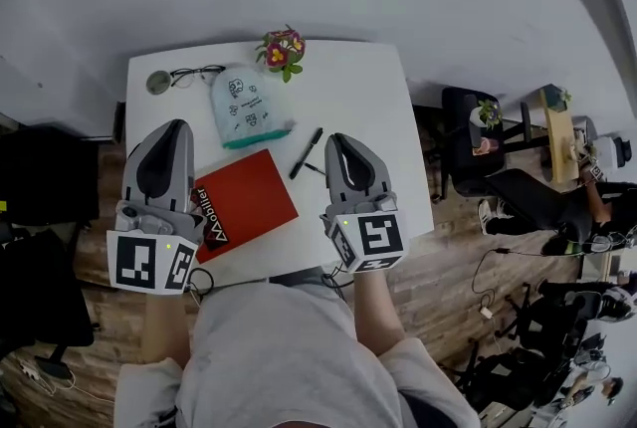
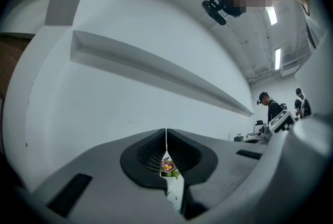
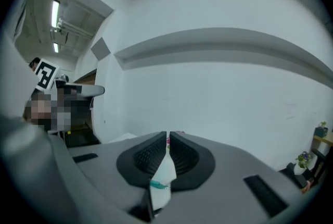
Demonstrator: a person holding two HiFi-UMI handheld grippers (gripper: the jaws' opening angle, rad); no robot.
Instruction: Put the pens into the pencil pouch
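White table [image 1: 368, 88]; over its near edge, left gripper [image 1: 176, 125] and right gripper [image 1: 338, 138], jaws pressed together, empty; red notebook [image 1: 249, 199] between them; pencil pouch [image 1: 244, 107] beyond the notebook; black pen [image 1: 306, 152] lying between pouch and right gripper.

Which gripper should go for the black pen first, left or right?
Right. The right gripper sits just beside the black pen; the left gripper is across the red notebook from it. Both are shut and empty.
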